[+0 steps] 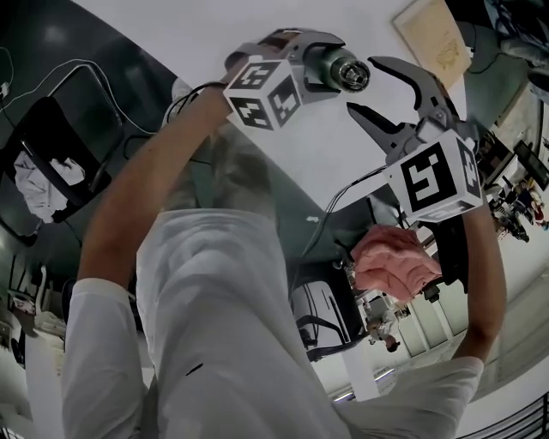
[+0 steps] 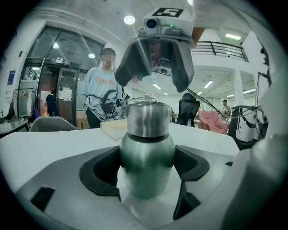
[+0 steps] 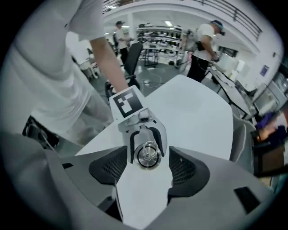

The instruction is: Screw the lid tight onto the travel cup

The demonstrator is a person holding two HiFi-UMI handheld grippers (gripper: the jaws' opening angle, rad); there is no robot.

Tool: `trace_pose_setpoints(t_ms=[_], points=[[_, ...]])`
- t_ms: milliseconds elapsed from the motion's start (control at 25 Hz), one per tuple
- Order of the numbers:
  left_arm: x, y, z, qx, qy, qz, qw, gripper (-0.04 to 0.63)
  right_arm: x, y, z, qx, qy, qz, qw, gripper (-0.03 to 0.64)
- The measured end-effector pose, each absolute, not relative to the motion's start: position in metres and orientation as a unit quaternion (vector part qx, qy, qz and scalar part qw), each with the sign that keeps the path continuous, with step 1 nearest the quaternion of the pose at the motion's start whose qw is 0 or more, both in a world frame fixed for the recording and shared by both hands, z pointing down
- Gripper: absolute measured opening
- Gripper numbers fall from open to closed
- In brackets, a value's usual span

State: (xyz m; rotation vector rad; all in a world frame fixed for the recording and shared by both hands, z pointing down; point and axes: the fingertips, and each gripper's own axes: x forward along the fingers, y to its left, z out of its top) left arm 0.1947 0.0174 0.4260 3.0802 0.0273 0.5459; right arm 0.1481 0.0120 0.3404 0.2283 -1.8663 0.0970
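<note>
Travel cup point(image 2: 146, 173), green body with a steel lid point(image 2: 147, 117) on top, sits clamped in the left gripper point(image 2: 146, 157), pads tight on both sides. Right gripper point(image 3: 144, 175) is spread wide with nothing in it, at 12 o'clock just off the lid. Its marker cube point(image 2: 168, 12) only shows black-and-white squares. The person point(image 2: 101, 96) at 10 o'clock has shirt print too blurry to read. Tan board point(image 2: 112, 129) lies on the white table point(image 2: 45, 143), and there's a pink seat point(image 2: 211, 121) at 2 o'clock.
</note>
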Motion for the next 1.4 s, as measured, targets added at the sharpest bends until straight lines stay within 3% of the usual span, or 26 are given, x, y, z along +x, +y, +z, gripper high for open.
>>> trace_pose_setpoints(t_ms=[320,560,720,920,1400], points=[[0.194,0.019,0.425,0.984,0.01,0.179,0.007,0.362,0.15,0.021,0.357,-0.106,-0.765,-0.106,0.626,0.275],[0.196,0.019,0.425,0.984,0.009,0.176,0.005,0.362,0.158,0.026,0.375,-0.165,-0.746,-0.104,0.637,0.273],[0.195,0.018,0.426,0.984,0.008,0.177,0.007,0.362,0.154,0.024,0.378,-0.174,-0.751,-0.107,0.628,0.227],[0.195,0.016,0.426,0.984,0.005,0.177,0.006,0.362,0.155,0.02,0.378,-0.128,-0.764,-0.09,0.626,0.225],[0.194,0.019,0.428,0.984,0.003,0.179,0.009,0.362,0.154,0.013,0.378,0.097,-0.795,0.101,0.591,0.225]])
